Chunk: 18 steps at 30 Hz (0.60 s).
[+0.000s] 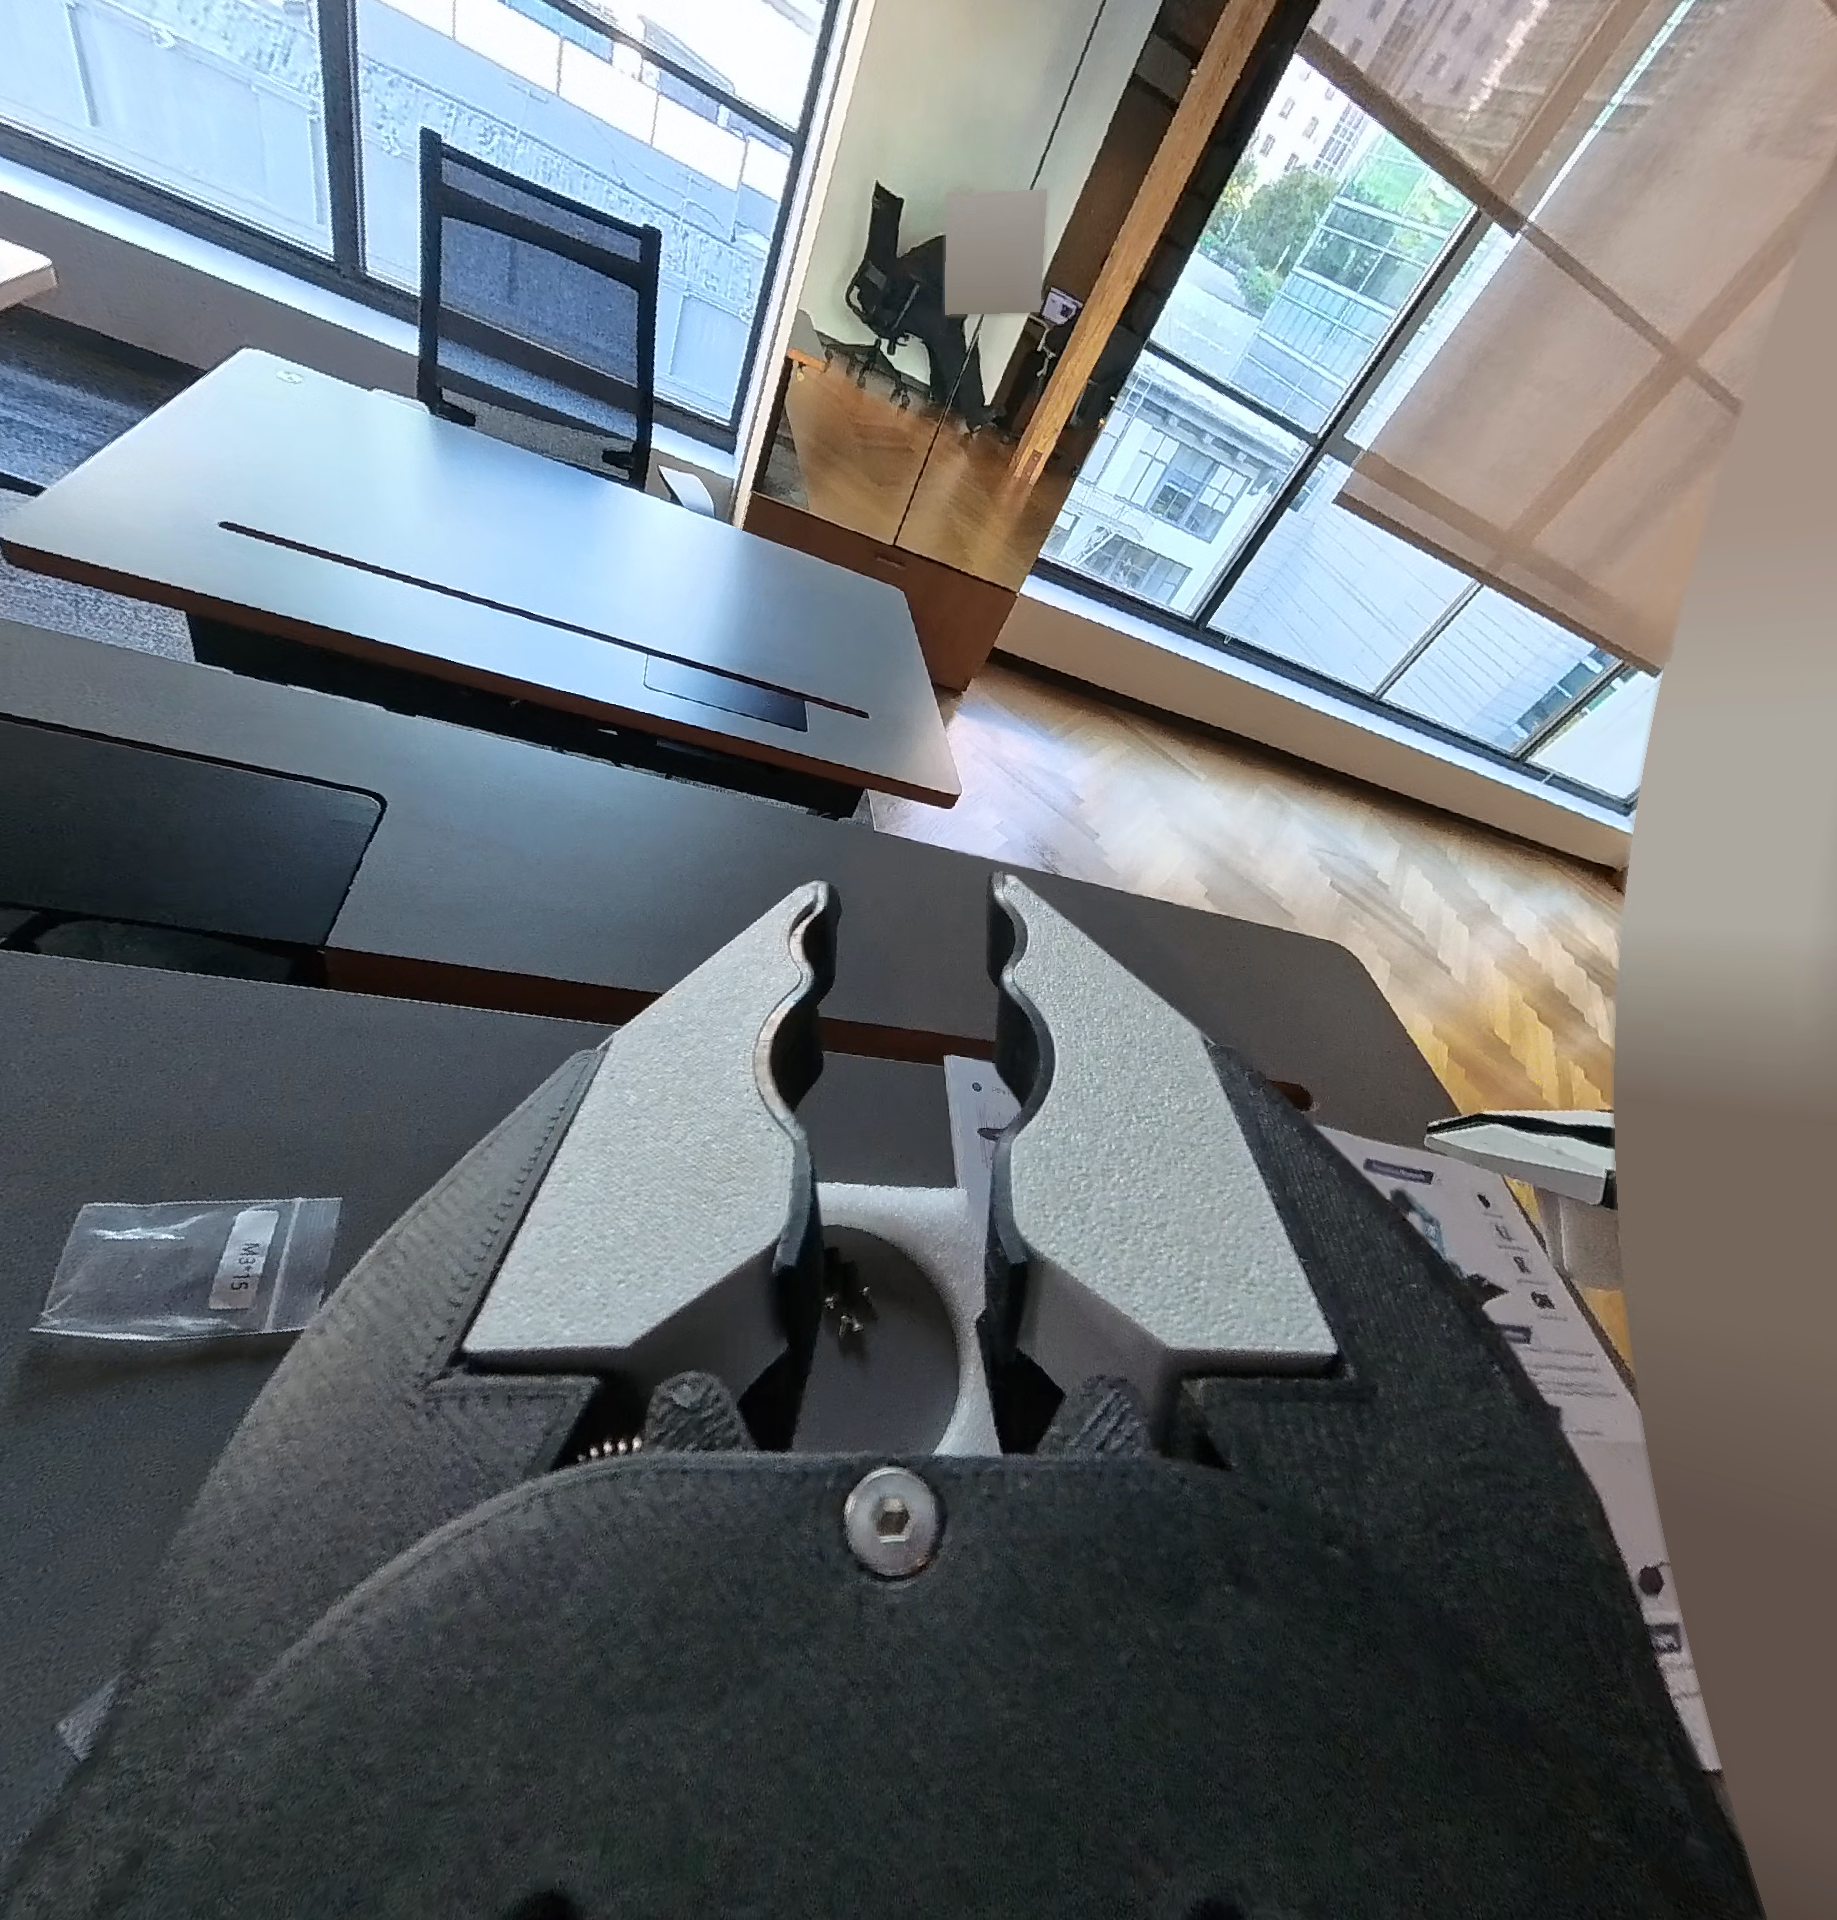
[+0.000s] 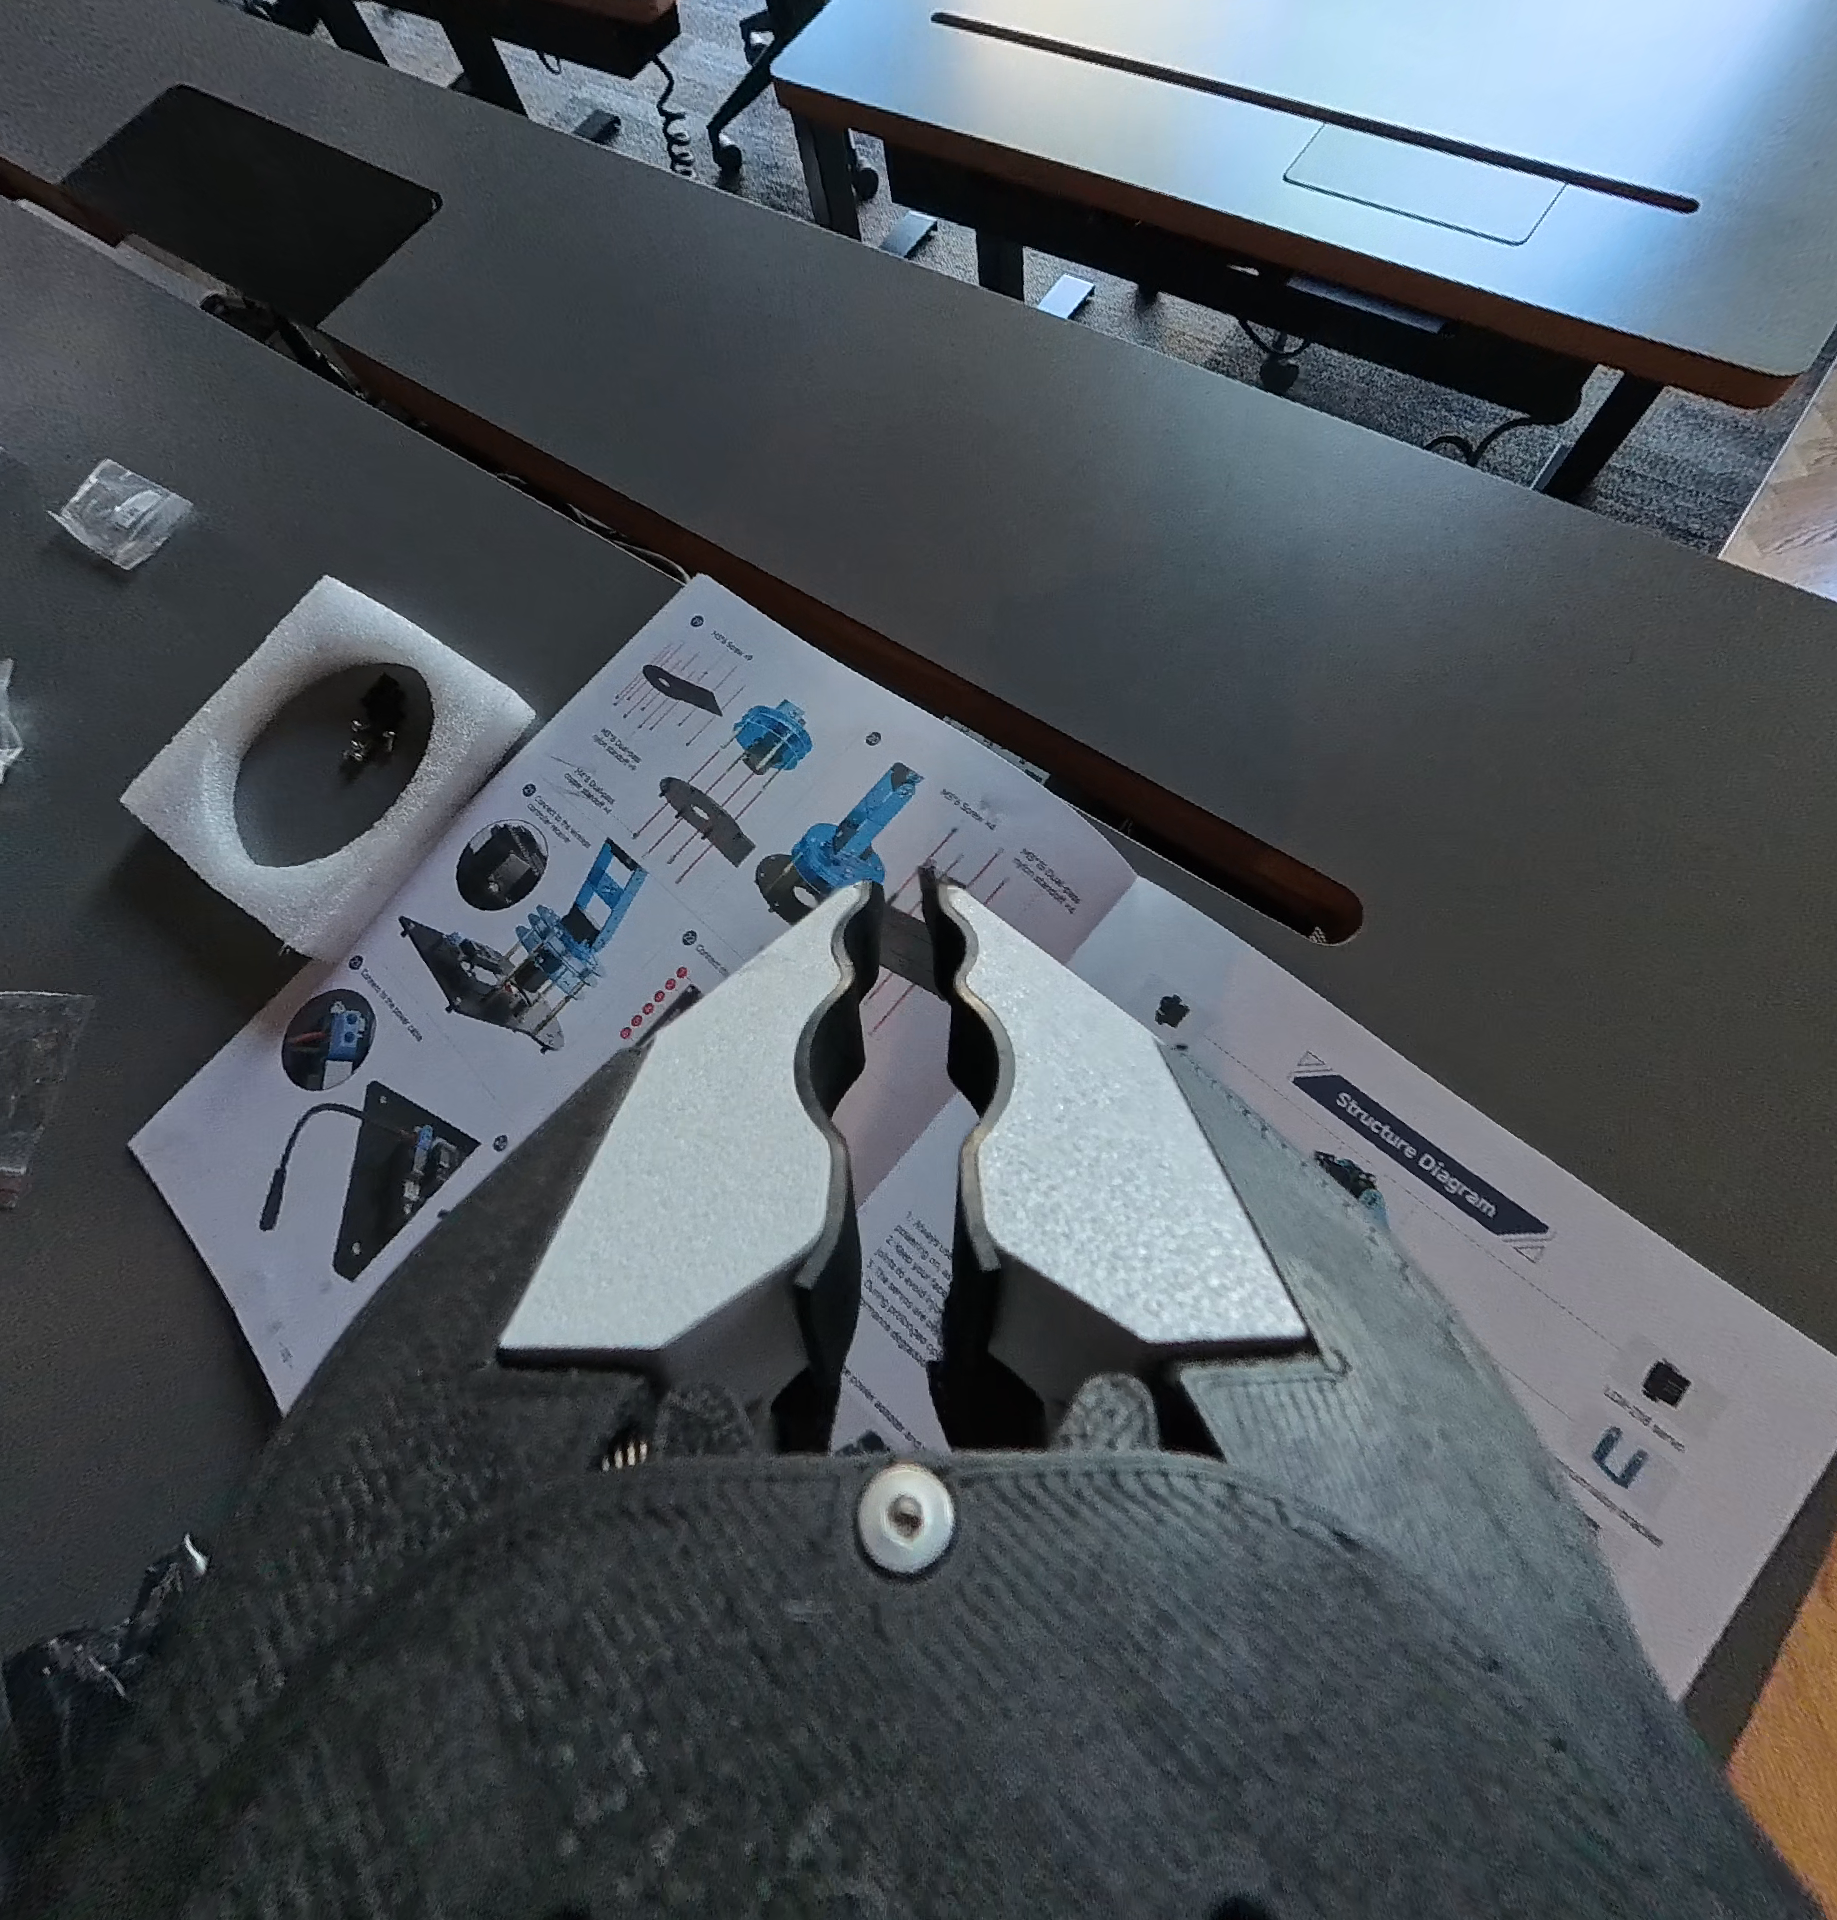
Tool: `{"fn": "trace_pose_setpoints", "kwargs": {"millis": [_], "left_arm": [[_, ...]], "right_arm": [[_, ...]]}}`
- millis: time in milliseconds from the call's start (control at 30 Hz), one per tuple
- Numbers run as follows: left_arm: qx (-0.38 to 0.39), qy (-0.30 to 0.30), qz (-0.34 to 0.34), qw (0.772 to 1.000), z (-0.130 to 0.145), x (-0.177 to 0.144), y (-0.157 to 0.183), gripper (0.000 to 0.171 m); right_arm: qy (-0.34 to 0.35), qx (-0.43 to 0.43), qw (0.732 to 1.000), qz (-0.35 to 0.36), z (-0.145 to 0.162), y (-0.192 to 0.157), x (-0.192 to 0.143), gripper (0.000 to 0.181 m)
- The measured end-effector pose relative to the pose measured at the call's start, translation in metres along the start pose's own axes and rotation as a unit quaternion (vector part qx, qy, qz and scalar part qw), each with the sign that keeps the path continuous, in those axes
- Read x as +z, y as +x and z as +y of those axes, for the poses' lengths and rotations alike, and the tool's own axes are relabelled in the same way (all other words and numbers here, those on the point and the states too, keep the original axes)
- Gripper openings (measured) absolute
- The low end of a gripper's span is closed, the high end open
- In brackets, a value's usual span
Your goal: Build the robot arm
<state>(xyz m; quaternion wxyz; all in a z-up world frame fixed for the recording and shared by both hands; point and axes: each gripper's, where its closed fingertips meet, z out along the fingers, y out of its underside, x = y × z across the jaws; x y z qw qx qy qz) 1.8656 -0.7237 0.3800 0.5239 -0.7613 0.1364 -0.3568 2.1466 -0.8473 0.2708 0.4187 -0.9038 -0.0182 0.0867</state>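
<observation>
My left gripper (image 1: 909, 914) is open and empty, held above a dark grey desk (image 1: 166, 1091). Under its fingers lies a white foam block (image 1: 893, 1205) with a round hole holding a few small screws (image 1: 849, 1314). My right gripper (image 2: 901, 894) is open by a narrow gap, with nothing between its fingers, above an open instruction booklet (image 2: 602, 831). The foam block (image 2: 270, 862) and screws (image 2: 363, 732) lie left of the booklet. The right gripper's tip (image 1: 1527, 1138) shows at the right of the left wrist view.
A small labelled plastic bag (image 1: 187, 1268) lies left of the foam block. More small bags (image 2: 119, 511) (image 2: 10, 1091) lie at the desk's left. Black crumpled material (image 2: 93, 1662) is at lower left. A second desk (image 1: 478, 540) and a chair (image 1: 535, 312) stand beyond. Spacing between my two grippers at the tips: around 35 cm.
</observation>
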Motion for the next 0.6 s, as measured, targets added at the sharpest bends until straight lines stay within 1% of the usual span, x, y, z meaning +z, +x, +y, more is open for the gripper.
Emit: {"fn": "trace_pose_setpoints", "kwargs": {"millis": [167,367,600], "left_arm": [[-0.001,0.004,0.009,1.000,-0.001,0.002,0.006,0.027],[-0.002,0.002,0.023,1.000,0.002,0.006,0.015,0.027],[-0.004,0.018,0.032,0.999,-0.003,0.006,0.023,0.026]], "right_arm": [[-0.009,-0.006,0.999,0.034,0.003,0.013,-0.006,0.008],[-0.008,0.000,0.999,0.048,0.004,0.024,-0.012,0.008],[-0.014,0.007,0.997,0.079,0.009,0.041,-0.022,0.008]]}}
